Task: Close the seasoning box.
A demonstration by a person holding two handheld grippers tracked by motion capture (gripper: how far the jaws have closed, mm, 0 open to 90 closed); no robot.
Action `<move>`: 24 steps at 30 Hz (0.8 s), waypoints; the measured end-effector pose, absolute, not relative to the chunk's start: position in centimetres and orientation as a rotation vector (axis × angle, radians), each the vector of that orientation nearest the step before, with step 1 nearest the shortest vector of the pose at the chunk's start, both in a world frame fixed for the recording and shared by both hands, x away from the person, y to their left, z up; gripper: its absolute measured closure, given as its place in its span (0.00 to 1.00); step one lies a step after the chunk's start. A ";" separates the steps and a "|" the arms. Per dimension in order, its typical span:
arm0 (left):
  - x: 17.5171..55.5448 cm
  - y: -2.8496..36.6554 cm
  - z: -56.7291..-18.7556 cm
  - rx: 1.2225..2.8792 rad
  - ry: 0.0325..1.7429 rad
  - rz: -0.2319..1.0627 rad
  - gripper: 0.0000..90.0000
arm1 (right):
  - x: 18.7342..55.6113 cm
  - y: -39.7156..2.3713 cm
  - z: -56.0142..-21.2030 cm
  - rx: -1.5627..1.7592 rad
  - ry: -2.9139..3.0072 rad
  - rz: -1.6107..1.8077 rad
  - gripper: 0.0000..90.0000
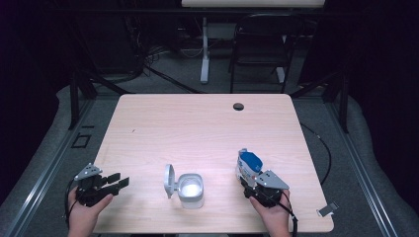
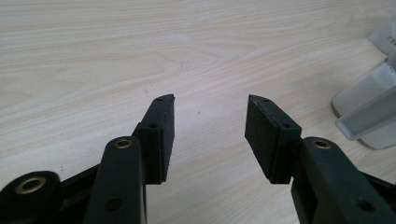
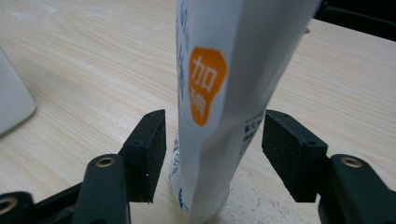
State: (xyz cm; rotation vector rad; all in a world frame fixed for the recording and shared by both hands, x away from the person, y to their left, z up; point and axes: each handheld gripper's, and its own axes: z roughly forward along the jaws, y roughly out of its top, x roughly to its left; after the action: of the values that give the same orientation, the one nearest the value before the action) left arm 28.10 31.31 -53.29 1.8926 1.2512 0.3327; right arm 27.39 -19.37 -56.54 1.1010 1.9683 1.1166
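At the bottom of the high view, toward the right, the right gripper (image 1: 257,183) sits in a hand at the table's near edge, and the white pouch (image 1: 248,167) with its blue top stands upright just beyond it. In the right gripper view the pouch (image 3: 224,93) rises between the two black pads (image 3: 154,154), but a gap shows on each side of it: the jaws are spread and press on nothing. The pouch seems to rest on its own base on the table (image 1: 197,123), so I judge it to have been set down and let go; drawing the gripper clear of it is what remains on this side.

At lower left of the high view, the left gripper (image 1: 118,181) lies low over the tabletop, its jaws apart and empty; in the left gripper view bare wood shows between its pads (image 2: 163,135).

Between the two grippers, near the lower centre, stands a small grey container (image 1: 190,190) with its round lid (image 1: 169,178) flipped open to its left and something white inside. It is well apart from the pouch, and neither gripper touches it, so the lid is probably yet to be shut.
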 end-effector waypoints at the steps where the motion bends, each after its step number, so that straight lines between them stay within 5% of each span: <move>1: 28.1 31.2 -53.2 1.898 1.251 0.331 0.59 | 27.3 -19.4 -56.5 1.103 1.965 1.120 0.43; 14: 27.5 30.2 -52.2 1.861 1.186 0.340 0.60 | 25.9 -20.3 -54.9 1.125 1.985 1.107 0.37; 24: 26.3 28.0 -50.8 1.886 1.098 0.326 0.72 | 24.9 -20.8 -54.4 1.144 2.024 1.099 0.35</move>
State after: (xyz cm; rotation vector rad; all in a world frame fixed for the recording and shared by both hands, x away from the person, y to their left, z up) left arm 26.35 28.02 -50.77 1.8864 1.0984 0.3258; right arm 24.90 -20.83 -54.45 1.1437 2.0240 1.0991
